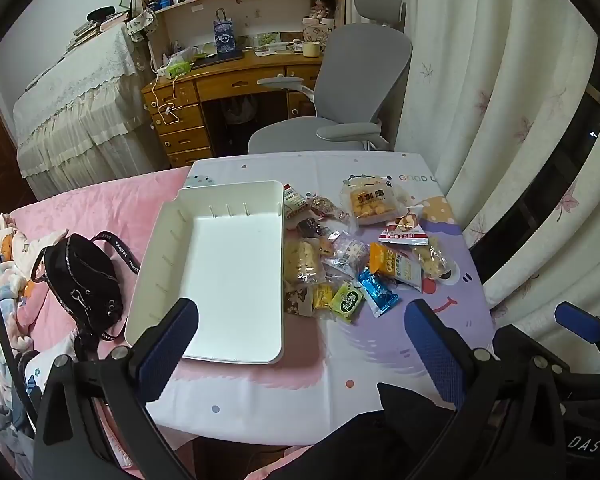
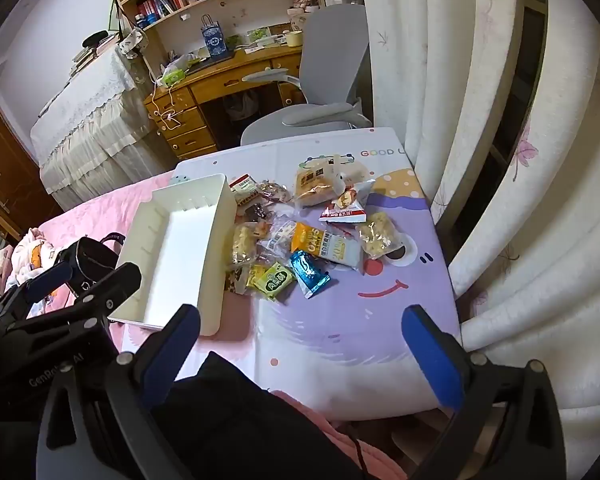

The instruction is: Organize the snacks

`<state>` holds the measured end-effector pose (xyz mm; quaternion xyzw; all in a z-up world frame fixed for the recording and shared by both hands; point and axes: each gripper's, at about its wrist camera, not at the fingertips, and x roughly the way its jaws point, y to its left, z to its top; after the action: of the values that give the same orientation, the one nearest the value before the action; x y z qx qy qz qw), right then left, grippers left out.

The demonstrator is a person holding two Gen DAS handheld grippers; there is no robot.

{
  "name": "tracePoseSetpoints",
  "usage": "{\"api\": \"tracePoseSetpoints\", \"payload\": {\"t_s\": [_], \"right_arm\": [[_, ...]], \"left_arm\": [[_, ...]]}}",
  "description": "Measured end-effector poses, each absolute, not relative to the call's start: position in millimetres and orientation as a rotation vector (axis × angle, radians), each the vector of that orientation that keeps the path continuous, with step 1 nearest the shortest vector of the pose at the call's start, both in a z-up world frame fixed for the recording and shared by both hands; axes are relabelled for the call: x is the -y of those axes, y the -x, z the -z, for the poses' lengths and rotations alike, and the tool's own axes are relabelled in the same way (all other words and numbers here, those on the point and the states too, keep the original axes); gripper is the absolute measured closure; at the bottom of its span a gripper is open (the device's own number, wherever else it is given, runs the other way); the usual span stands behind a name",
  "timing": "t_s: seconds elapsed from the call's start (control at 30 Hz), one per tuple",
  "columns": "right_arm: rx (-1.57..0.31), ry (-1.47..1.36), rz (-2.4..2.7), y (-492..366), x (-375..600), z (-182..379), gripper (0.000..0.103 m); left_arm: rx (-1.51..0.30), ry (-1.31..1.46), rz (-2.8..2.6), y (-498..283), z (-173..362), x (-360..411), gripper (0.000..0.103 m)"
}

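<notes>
Your left tongs (image 1: pixel 300 344) and right tongs (image 2: pixel 302 340) both hang apart, holding nothing. The snack packets (image 2: pixel 296 228) lie heaped at frame centre, just right of the empty white tray (image 2: pixel 180 248).

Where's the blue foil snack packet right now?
In both wrist views the blue foil packet lies at the near edge of the snack pile, right of the green packet and below the orange oats packet.

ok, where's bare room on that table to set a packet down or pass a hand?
Free: the whole inside of the white tray, and the purple cloth between the snack pile and the near edge, right of the tray. Crowded: the strip along the tray's right wall, where packets overlap, running back to the cracker bag.
</notes>
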<state>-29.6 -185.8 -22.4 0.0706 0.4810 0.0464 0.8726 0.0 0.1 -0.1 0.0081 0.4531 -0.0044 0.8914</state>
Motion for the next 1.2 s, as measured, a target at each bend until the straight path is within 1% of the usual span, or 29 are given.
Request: {"api": "tracePoseSetpoints", "payload": {"t_s": [1.2], "right_arm": [[-1.011, -0.146, -0.095, 20.6, 185.9, 22.3, 0.002]], "left_arm": [[-0.938, -0.020, 0.006, 1.1, 0.5, 0.7, 0.000]]}}
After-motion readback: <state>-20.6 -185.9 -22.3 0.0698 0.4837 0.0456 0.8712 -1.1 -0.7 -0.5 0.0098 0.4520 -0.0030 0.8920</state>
